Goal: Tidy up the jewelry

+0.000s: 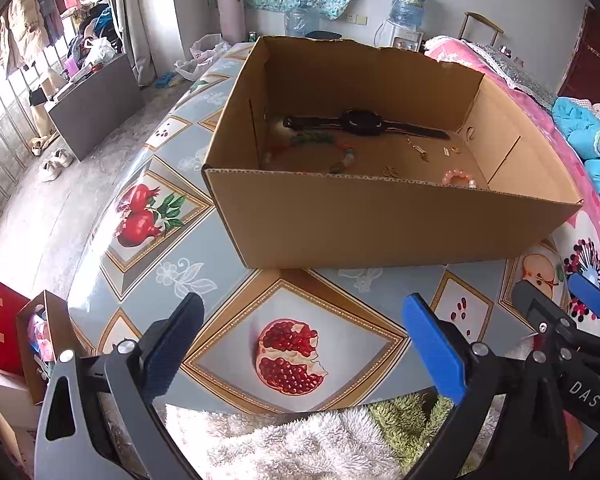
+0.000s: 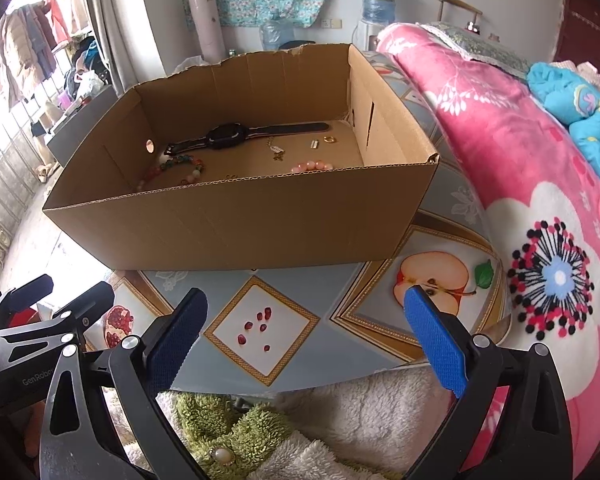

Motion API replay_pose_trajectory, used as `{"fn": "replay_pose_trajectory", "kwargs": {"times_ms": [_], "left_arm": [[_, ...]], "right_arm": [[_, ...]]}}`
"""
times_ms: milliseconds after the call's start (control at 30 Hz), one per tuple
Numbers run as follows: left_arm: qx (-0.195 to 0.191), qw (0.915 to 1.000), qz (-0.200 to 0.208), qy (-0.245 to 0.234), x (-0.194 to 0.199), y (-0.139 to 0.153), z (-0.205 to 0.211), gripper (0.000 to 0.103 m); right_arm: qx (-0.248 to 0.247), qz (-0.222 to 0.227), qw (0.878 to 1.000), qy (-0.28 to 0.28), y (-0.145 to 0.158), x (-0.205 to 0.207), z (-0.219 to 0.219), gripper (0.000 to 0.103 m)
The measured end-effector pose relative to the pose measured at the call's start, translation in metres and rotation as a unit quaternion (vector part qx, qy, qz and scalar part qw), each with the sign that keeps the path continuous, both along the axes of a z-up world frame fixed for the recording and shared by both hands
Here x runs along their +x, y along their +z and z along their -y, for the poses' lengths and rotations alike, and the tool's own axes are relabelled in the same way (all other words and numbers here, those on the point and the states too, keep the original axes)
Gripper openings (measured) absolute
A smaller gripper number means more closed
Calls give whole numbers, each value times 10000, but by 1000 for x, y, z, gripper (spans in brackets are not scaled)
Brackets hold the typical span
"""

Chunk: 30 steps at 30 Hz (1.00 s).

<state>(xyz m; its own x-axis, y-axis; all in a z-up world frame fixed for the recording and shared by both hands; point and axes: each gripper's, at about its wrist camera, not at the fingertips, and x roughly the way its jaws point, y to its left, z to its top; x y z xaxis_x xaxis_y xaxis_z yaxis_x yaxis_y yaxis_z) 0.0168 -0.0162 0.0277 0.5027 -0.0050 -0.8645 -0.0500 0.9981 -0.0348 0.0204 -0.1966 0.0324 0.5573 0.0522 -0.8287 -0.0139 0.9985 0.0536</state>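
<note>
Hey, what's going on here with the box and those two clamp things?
A person holds a two-finger gripper in each hand over a fruit-print tablecloth. Both the left gripper and the right gripper are open and empty, short of the cardboard box. Jewelry already lies inside: a black watch, a multicolored bead bracelet, a pink bead bracelet, a gold ring and some small gold pieces. Nothing is being held right now.

Both wrist views near table edge, facing cardboard box [image 1: 380, 216], shared.
</note>
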Motion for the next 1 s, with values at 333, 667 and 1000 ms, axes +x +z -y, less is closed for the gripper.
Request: {"fn": "replay_pose_trajectory", "kwargs": {"times_ms": [333, 667, 1000], "left_arm": [[-14, 10000, 2, 10, -1, 1, 0, 98], [-3, 10000, -35, 47, -1, -1, 0, 98], [15, 9999, -74, 69, -1, -3, 1, 98]], "right_arm": [[27, 46, 10000, -12, 1, -1, 1, 95], [23, 32, 10000, 17, 1, 0, 0, 95], [29, 2, 10000, 35, 0, 0, -2, 95]]}}
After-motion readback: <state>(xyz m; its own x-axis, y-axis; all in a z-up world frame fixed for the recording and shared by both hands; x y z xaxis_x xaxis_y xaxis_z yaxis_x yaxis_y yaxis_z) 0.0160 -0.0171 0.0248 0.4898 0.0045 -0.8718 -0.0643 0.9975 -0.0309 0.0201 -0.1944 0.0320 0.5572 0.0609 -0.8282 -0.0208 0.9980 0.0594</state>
